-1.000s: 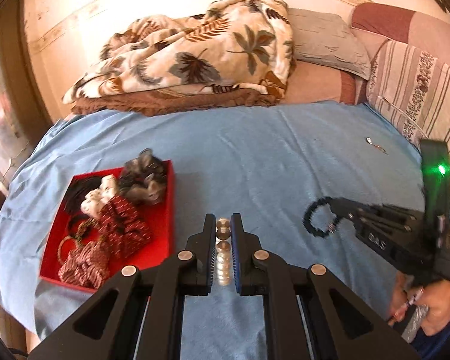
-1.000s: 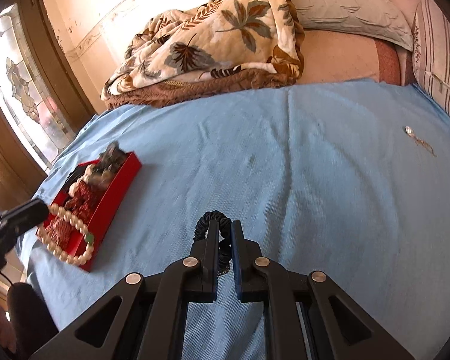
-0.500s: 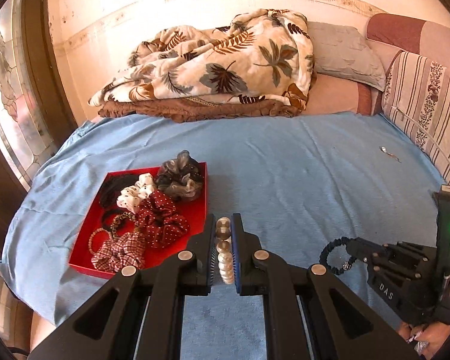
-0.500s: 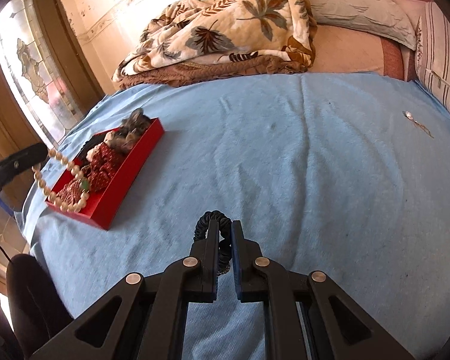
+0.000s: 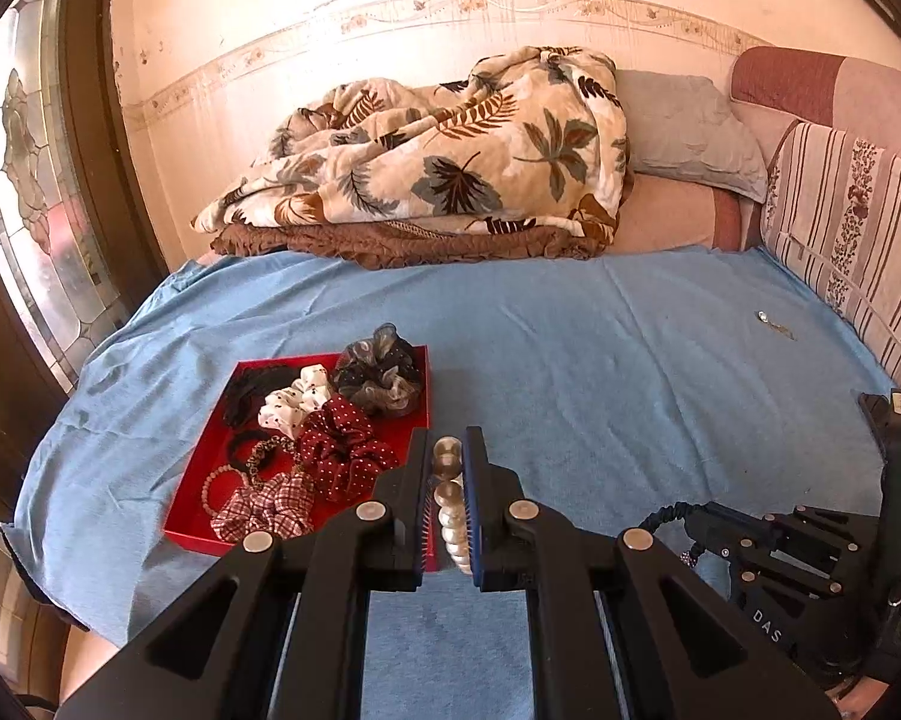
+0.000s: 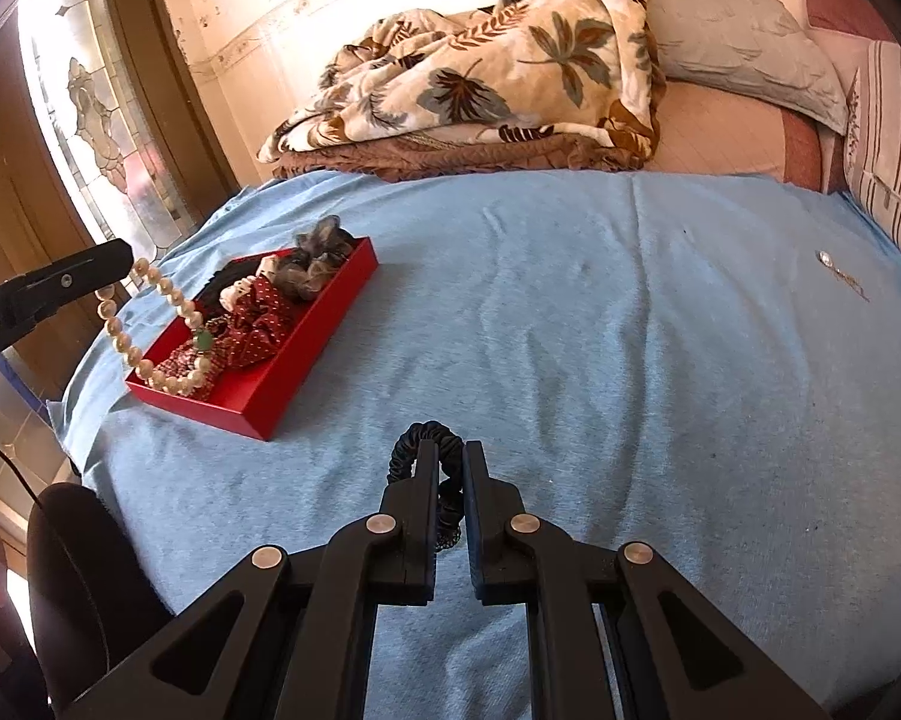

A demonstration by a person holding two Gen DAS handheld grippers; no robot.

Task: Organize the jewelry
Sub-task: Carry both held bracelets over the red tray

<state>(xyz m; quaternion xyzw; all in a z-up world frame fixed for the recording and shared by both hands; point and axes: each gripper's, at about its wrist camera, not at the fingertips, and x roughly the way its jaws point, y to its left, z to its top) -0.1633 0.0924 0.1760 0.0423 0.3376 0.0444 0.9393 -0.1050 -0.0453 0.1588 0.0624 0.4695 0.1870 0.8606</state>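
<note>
Mid-delivery: left gripper [image 5: 447, 501] clamps a pearl bracelet [image 6: 150, 324], right gripper [image 6: 447, 480] pinches a black hair tie [image 6: 429, 435]; next, lowering both into the red tray [image 6: 306, 354]

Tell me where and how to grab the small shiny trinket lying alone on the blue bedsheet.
Probably grip the small shiny trinket at its round silvery head, coming straight down from above: it lies flat on the blue bedsheet with a thin trailing tail, offering no raised side. Both grippers are currently occupied.

both wrist views look down across the bed [image 5: 570, 360], sharing the red tray [image 6: 306, 354].
</note>
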